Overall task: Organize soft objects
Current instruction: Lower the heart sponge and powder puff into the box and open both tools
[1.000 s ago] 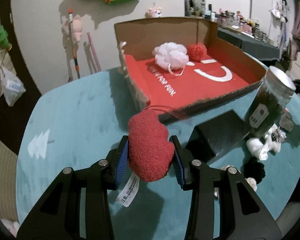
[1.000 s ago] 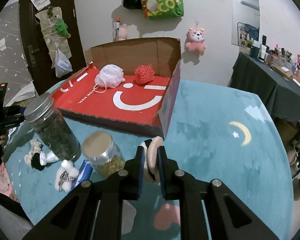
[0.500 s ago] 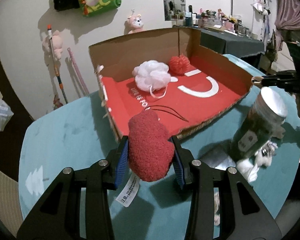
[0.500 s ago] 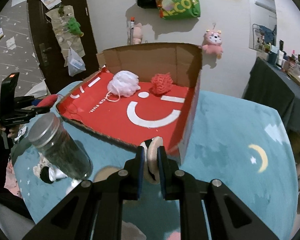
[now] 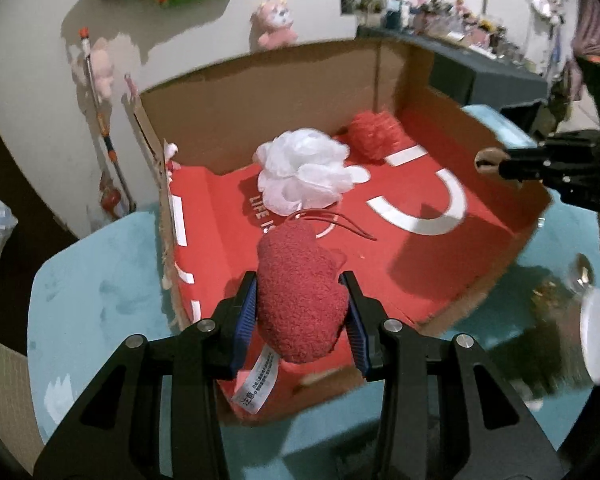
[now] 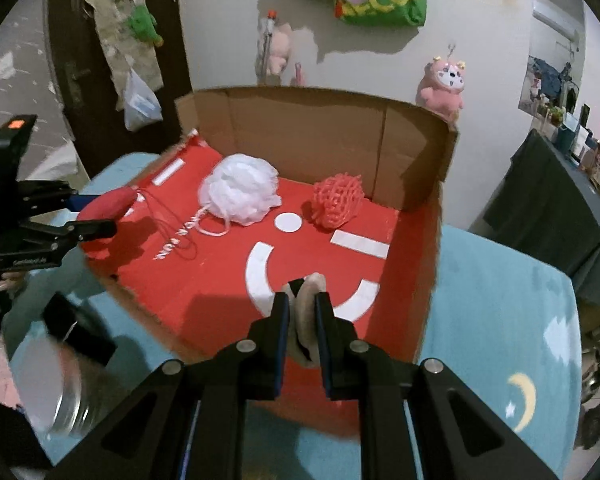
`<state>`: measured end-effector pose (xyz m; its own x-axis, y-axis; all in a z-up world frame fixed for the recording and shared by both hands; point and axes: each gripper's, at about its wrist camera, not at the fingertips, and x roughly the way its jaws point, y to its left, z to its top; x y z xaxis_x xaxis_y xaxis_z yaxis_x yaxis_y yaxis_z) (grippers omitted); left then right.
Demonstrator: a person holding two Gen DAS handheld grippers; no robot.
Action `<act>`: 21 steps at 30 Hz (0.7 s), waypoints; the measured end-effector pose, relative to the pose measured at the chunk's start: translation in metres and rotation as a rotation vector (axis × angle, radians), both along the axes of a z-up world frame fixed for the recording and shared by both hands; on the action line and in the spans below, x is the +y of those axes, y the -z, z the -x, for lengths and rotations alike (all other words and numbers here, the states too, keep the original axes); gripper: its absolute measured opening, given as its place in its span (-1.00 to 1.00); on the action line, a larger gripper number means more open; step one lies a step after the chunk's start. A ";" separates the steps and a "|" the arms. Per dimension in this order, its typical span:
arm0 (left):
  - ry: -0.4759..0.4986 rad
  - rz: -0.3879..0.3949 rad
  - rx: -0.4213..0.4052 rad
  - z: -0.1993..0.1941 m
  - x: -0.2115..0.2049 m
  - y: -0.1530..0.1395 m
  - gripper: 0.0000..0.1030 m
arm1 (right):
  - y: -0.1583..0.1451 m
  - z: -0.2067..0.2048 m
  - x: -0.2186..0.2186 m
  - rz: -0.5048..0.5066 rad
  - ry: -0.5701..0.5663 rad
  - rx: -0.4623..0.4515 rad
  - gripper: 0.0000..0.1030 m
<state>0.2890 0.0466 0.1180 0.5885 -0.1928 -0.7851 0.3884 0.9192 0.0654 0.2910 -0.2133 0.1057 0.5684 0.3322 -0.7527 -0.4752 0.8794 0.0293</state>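
Dim indoor light, hard shadows — fisheye warp, blurry edges w/ vignette

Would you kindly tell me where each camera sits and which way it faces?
Left wrist: on the left hand-held gripper, facing the cardboard box from its left corner; its fingers clamp a red plush.
Right wrist: on the right hand-held gripper, facing the box's back wall, pinching a beige soft pad.
Shared: white pouf, red pouf.

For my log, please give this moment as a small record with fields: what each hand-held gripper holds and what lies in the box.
left hand-held gripper: shut on red plush heart, over box edge
right hand-held gripper: shut on beige soft pad, over box floor
cardboard box: open, red floor
in box: white bath pouf, red mesh ball
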 end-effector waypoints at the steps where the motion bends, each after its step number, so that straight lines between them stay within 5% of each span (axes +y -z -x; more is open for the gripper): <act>1: -0.011 -0.012 0.017 -0.007 -0.002 0.004 -0.26 | 0.001 -0.008 0.005 0.014 0.007 0.006 -0.71; 12: -0.130 -0.106 0.166 -0.071 -0.001 0.041 -0.25 | 0.038 -0.090 0.039 0.175 0.095 0.152 -0.71; 21: -0.158 -0.127 0.184 -0.086 -0.001 0.050 -0.21 | 0.058 -0.115 0.040 0.227 0.154 0.199 -0.69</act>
<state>0.3752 0.0455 0.0683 0.4486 -0.0032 -0.8937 0.2570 0.9582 0.1256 0.4064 -0.1728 0.0481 0.4333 0.0649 -0.8989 -0.3408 0.9351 -0.0968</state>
